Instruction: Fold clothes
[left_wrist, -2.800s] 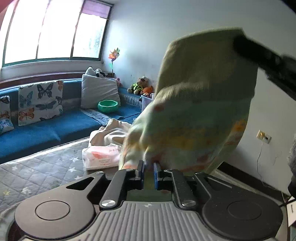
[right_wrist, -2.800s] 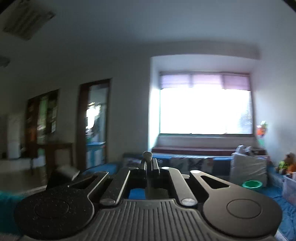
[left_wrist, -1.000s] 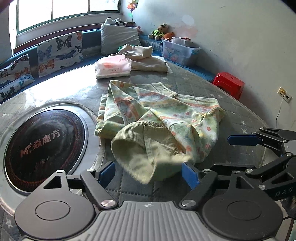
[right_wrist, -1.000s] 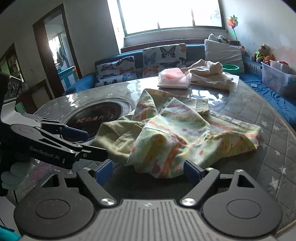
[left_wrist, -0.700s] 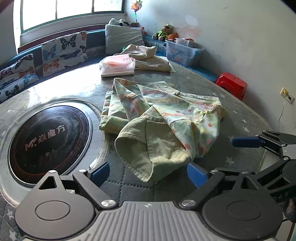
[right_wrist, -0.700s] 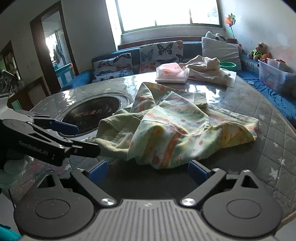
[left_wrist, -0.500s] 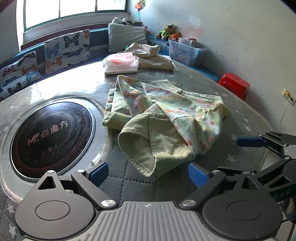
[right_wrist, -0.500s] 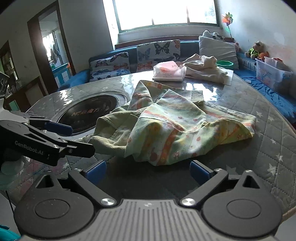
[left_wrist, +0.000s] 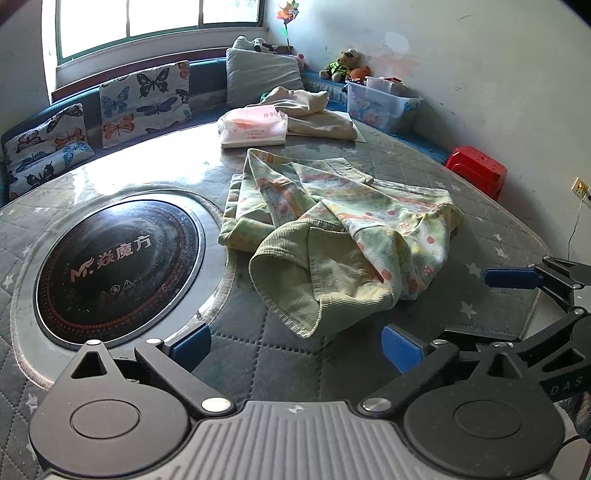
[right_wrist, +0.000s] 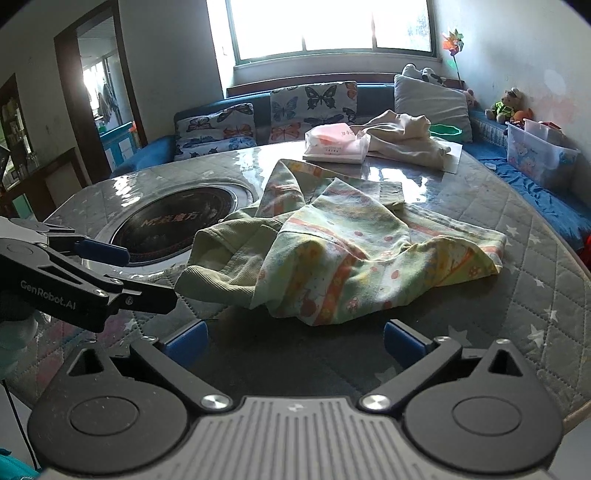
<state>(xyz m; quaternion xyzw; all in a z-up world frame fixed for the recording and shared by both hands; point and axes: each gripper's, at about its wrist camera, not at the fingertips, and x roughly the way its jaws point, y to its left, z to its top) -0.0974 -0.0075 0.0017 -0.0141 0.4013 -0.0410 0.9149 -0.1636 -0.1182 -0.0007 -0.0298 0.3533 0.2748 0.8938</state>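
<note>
A crumpled pale green garment (left_wrist: 332, 236) (right_wrist: 332, 251) with orange and yellow print and a corduroy-like outer side lies loose on the round quilted table (left_wrist: 280, 354) (right_wrist: 524, 295). My left gripper (left_wrist: 295, 343) is open, just short of the garment's near edge, with nothing between its blue pads. My right gripper (right_wrist: 293, 341) is open too, close to the printed lining's near edge and not touching it. Each gripper appears at the side of the other's view.
A black round cooktop (left_wrist: 114, 258) is set into the table left of the garment. At the far side lie a pink tissue pack (left_wrist: 255, 125) and a beige garment (left_wrist: 310, 110). Beyond are a blue sofa with butterfly cushions (right_wrist: 314, 99), a plastic bin (left_wrist: 384, 107) and a red stool (left_wrist: 476, 170).
Both grippers held the garment up 2.8 s ago; it now lies released on the table. Over the last second both open grippers drew back slightly from it.
</note>
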